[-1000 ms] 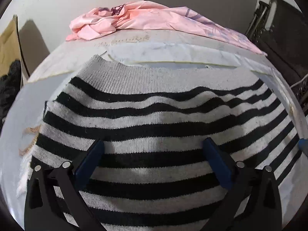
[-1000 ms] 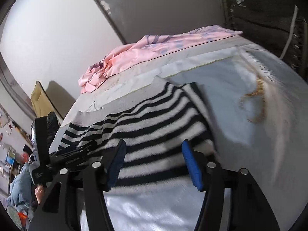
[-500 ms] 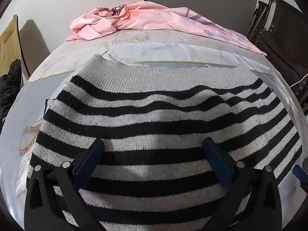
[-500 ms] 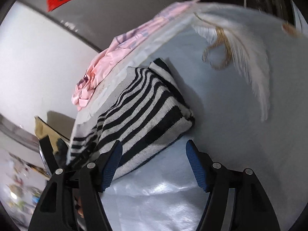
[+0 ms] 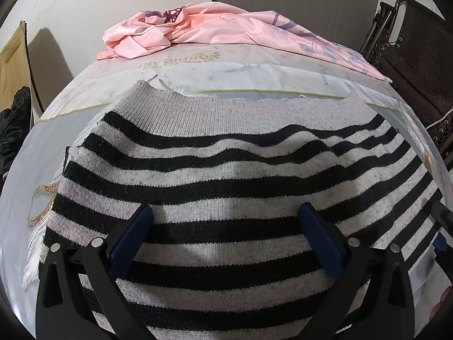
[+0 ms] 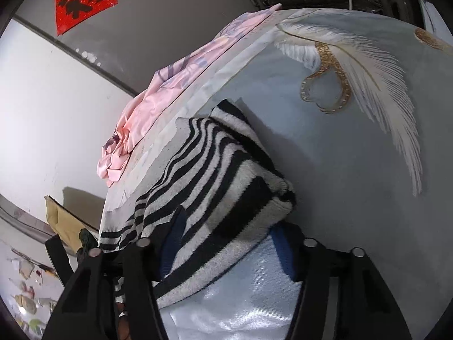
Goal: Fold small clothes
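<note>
The grey-and-black striped knitted sweater (image 5: 226, 175) is spread on the bed's pale feather-print sheet (image 6: 354, 170). The left hand-held gripper (image 5: 226, 235) is held wide open above it. The right hand-held gripper (image 6: 226, 243) is spread around the sweater's thick corner; a firm pinch seems needed next, then a fold across.
</note>
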